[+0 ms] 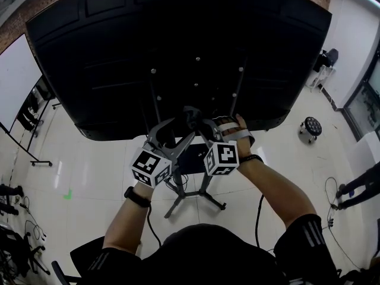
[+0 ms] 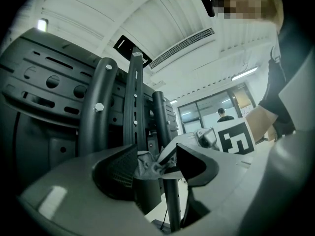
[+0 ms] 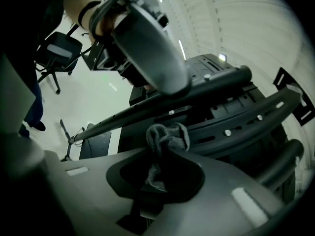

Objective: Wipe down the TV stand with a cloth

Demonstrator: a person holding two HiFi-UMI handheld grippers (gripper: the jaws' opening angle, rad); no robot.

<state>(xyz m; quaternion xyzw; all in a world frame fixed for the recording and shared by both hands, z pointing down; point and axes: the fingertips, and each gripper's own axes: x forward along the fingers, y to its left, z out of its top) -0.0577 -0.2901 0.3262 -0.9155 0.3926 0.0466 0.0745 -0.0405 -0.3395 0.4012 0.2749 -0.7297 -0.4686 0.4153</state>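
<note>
The TV stand (image 1: 196, 198) carries a large black TV (image 1: 178, 52), seen from behind. In the head view both grippers meet at its upright pole just under the TV, with a dark grey cloth (image 1: 190, 119) bunched between them. My left gripper (image 1: 177, 124) is on the left and my right gripper (image 1: 203, 127) on the right. In the left gripper view the cloth (image 2: 145, 163) sits between my jaws (image 2: 155, 163) against the pole (image 2: 171, 200), and the jaws grip it. In the right gripper view my jaws (image 3: 162, 166) are shut on the cloth (image 3: 165, 139), close to a black stand bar (image 3: 172, 104).
The stand's perforated mounting rails (image 2: 135, 97) rise right in front of the left gripper. A black base plate and legs spread on the white floor. A stool (image 1: 312, 125) stands at the right, an office chair (image 3: 59, 50) behind, and cables (image 1: 329, 198) and a person's legs (image 1: 356, 189) are nearby.
</note>
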